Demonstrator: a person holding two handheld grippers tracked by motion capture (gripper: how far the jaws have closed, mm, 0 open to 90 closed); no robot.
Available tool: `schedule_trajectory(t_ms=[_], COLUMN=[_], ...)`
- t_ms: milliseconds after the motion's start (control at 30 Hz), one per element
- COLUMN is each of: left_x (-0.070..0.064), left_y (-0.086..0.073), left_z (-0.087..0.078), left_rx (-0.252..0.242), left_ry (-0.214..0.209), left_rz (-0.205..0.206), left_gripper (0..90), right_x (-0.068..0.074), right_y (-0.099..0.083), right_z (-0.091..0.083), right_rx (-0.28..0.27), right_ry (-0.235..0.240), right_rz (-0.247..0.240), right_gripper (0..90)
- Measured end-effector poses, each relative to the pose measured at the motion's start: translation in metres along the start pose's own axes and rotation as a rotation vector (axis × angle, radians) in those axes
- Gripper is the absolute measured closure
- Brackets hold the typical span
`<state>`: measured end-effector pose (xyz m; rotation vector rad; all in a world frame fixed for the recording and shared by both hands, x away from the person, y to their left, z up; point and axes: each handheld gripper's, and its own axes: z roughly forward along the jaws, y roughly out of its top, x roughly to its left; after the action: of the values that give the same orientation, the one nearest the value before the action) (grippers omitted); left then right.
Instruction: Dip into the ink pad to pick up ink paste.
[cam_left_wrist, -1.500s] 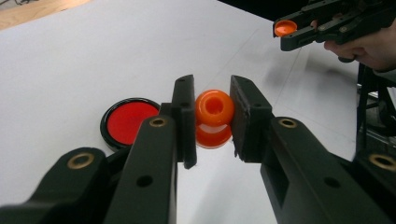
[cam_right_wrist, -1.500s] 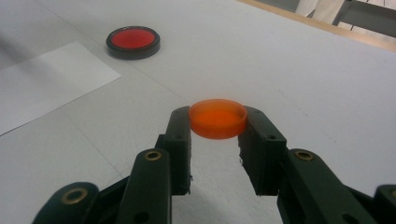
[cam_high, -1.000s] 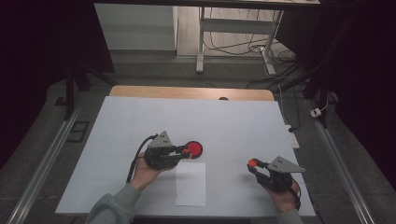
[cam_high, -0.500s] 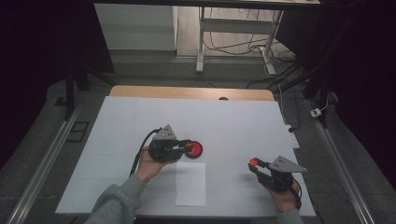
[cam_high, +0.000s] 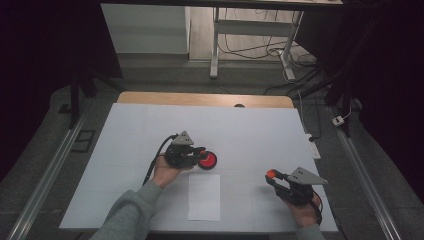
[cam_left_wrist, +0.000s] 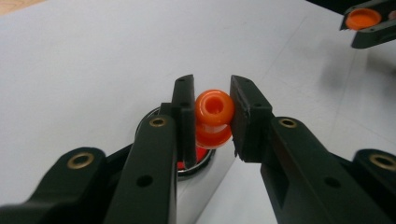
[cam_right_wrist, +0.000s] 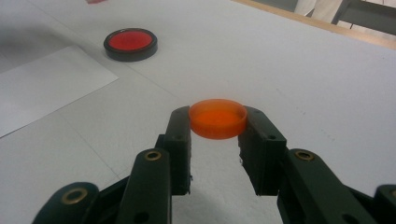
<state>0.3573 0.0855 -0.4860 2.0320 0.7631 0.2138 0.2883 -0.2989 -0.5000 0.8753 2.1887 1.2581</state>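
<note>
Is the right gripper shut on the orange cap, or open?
Shut on it: in the right gripper view both jaws of the right gripper press the sides of the orange cap.

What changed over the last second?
The left tongs, shut on the orange stamp, moved away from the person, now beside the red ink pad. The right tongs stayed put, holding the orange cap; the paper sheet did too.
</note>
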Motion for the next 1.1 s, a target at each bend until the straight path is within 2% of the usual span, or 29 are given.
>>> schedule_trajectory(t_ms=[167, 367, 467, 667, 1100], left_x=[0.003, 0.01, 0.013, 0.018, 0.016], left_y=[0.003, 0.005, 0.005, 0.001, 0.0], left_z=[0.006, 0.011, 0.015, 0.023, 0.032], left_rx=[0.009, 0.024, 0.023, 0.056, 0.086], left_ry=[0.017, 0.033, 0.027, 0.028, 0.024], left_rz=[0.027, 0.019, 0.004, -0.005, -0.002], left_gripper=[72.3, 72.3, 72.3, 72.3, 72.3], right_x=[0.0, -0.002, 0.0, -0.002, 0.0], right_y=[0.002, 0.001, 0.002, 0.001, 0.001], right_z=[0.002, 0.002, 0.002, 0.002, 0.004], right_rx=[-0.002, -0.004, -0.001, 0.0, 0.004], right_ry=[0.0, 0.005, 0.001, 0.002, 0.008], right_rz=[-0.01, -0.003, -0.012, -0.008, -0.013], right_gripper=[64.4, 64.4, 64.5, 64.4, 64.4])
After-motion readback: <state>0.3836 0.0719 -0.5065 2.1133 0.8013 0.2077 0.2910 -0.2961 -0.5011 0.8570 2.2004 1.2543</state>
